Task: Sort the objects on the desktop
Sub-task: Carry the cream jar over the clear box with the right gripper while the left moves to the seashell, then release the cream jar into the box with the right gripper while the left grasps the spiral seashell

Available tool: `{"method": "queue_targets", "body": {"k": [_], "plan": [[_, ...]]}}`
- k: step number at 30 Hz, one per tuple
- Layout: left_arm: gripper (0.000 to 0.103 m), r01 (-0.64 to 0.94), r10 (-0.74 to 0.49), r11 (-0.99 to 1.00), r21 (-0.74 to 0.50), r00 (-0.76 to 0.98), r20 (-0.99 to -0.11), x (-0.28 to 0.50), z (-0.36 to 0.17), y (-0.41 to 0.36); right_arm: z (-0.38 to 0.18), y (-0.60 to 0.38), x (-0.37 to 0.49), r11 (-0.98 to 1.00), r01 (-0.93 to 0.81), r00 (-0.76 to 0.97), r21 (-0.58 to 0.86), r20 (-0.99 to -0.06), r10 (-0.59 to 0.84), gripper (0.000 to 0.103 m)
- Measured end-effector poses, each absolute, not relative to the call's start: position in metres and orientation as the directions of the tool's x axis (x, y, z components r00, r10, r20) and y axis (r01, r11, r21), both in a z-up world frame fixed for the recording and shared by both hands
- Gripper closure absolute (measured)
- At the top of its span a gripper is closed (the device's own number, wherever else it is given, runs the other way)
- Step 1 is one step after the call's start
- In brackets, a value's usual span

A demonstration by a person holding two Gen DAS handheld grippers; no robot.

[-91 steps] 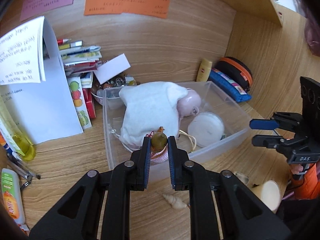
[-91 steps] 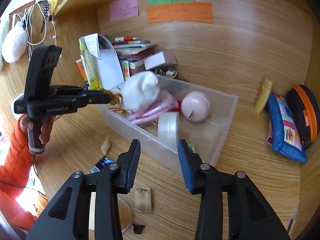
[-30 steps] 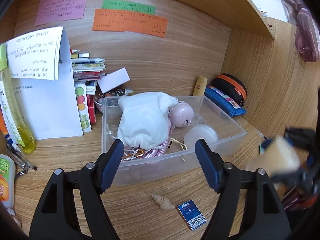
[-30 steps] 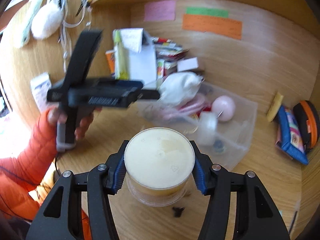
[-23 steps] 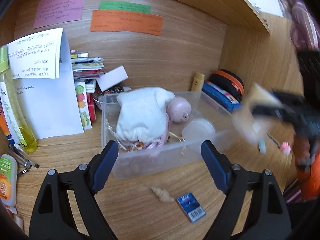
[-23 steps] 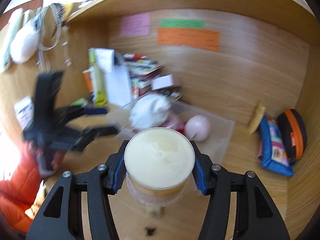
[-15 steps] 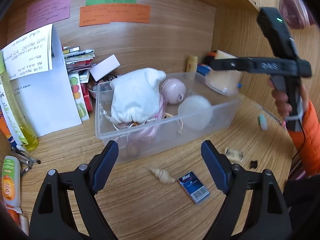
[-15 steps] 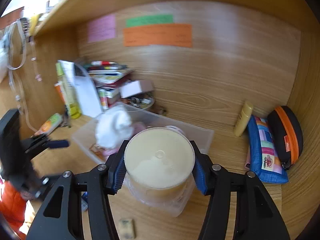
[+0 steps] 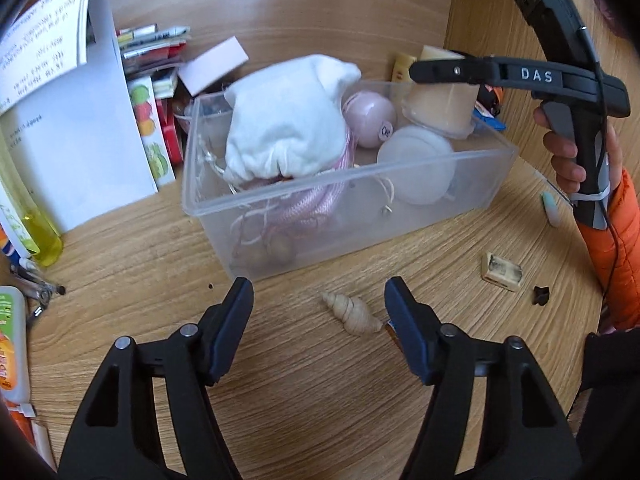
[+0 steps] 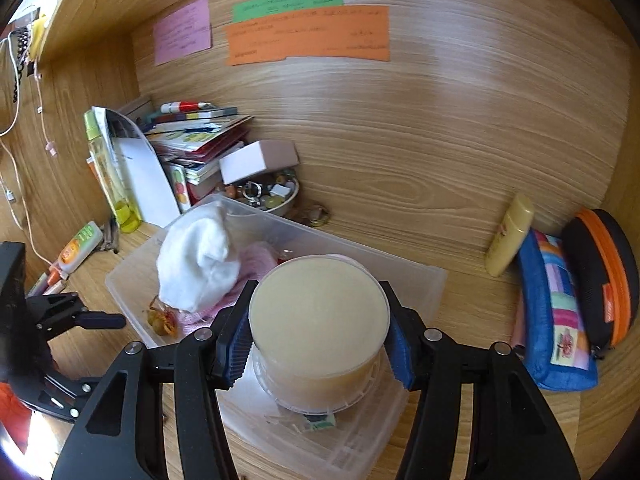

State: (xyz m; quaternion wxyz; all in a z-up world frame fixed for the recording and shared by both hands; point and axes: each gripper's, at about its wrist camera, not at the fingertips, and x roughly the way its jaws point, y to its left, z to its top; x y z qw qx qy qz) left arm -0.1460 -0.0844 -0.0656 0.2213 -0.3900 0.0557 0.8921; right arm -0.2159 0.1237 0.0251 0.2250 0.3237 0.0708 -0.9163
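Cup (image 10: 319,320) now over the bin (image 9: 472,184), carried in from the right a second ago; clamped between the pads of the right hand-held gripper (image 10: 319,340), upside down by the look of it, hanging above the bin's right end and not yet let go. One more item nearly sorted. Left hand-held gripper (image 9: 319,320), a second ago up over the bin, now dipped toward the desk (image 9: 160,264); jaws closing, nothing pressed between them yet, shell (image 9: 352,312) lying just ahead in the gap. Likely next pick.

Count inside the bin: one white pouch (image 9: 288,120), one pink ball (image 9: 370,118), one white disc (image 9: 416,172), some pink cord under the pouch.

Loose on the desk: one shell, one small eraser-like block (image 9: 502,276), one tiny dark bit (image 9: 540,295), one pale green piece (image 9: 551,209) by the right wrist. A blue card shown a moment ago, now mostly hidden behind the left gripper's finger.
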Motion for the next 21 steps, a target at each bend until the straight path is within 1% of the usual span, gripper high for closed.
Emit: {"method": "queue_targets", "body": {"k": [3, 6, 8, 9, 10, 17, 21], "plan": [[0.035, -0.444, 0.361, -0.892, -0.087, -0.581, -0.730, -0.148, -0.067, -0.083, 0.025, 0.122, -0.219, -0.888, 0.460, -0.693, 0.015, -0.619, -0.370, 0.050], [0.037, -0.449, 0.360, -0.889, -0.093, -0.557, -0.748, -0.152, -0.071, -0.079, 0.021, 0.126, -0.226, -0.888, 0.456, -0.676, 0.064, -0.623, -0.393, 0.050], [0.045, -0.460, 0.347, -0.884, -0.079, -0.533, -0.772, -0.154, -0.076, -0.073, 0.018, 0.128, -0.231, -0.887, 0.452, -0.666, 0.088, -0.629, -0.402, 0.050], [0.051, -0.464, 0.336, -0.883, -0.067, -0.528, -0.780, -0.151, -0.077, -0.071, 0.016, 0.129, -0.233, -0.887, 0.452, -0.661, 0.096, -0.632, -0.405, 0.050], [0.054, -0.463, 0.318, -0.886, -0.040, -0.541, -0.779, -0.149, -0.077, -0.068, 0.016, 0.130, -0.233, -0.886, 0.452, -0.656, 0.108, -0.632, -0.412, 0.049], [0.063, -0.452, 0.279, -0.892, 0.003, -0.556, -0.783, -0.143, -0.078, -0.062, 0.013, 0.127, -0.229, -0.877, 0.470, -0.649, 0.104, -0.632, -0.423, 0.048], [0.074, -0.470, 0.282, -0.883, 0.017, -0.558, -0.781, -0.136, -0.078, -0.057, 0.010, 0.128, -0.228, -0.879, 0.466, -0.647, 0.097, -0.641, -0.413, 0.046]]}}
